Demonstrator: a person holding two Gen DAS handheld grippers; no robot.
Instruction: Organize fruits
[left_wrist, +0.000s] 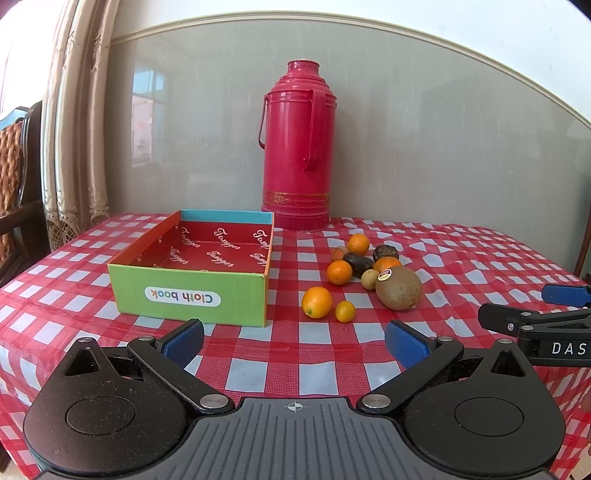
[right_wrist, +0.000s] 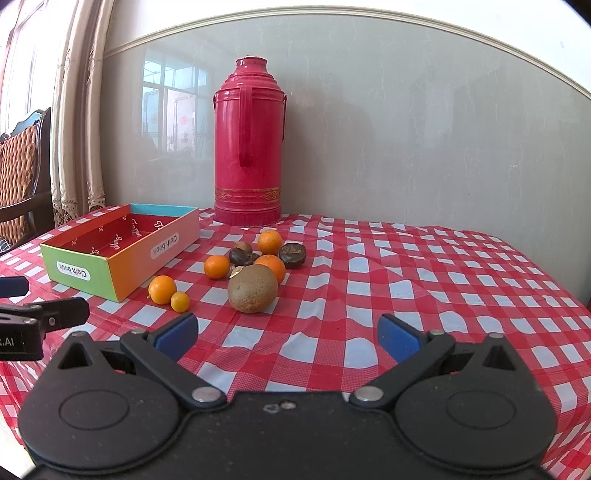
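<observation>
A pile of fruit lies on the checked tablecloth: a brown kiwi (left_wrist: 399, 293) (right_wrist: 252, 288), several oranges such as one (left_wrist: 339, 272) (right_wrist: 217, 266), a larger kumquat (left_wrist: 316, 302) (right_wrist: 162, 289), a small one (left_wrist: 345, 311) (right_wrist: 180, 301), and dark fruits (left_wrist: 358, 264) (right_wrist: 291, 254). An empty colourful "Cloth book" box (left_wrist: 192, 291) (right_wrist: 122, 269) stands left of the pile. My left gripper (left_wrist: 295, 341) is open and empty, near the table's front, before the box and fruit. My right gripper (right_wrist: 287, 334) is open and empty, in front of the kiwi.
A tall red thermos (left_wrist: 297, 147) (right_wrist: 251, 140) stands at the back against the wall. A chair (right_wrist: 22, 173) and curtain are off the table's left. The right gripper's finger shows at the left view's right edge (left_wrist: 535, 325); the left gripper's at the right view's left edge (right_wrist: 44, 317).
</observation>
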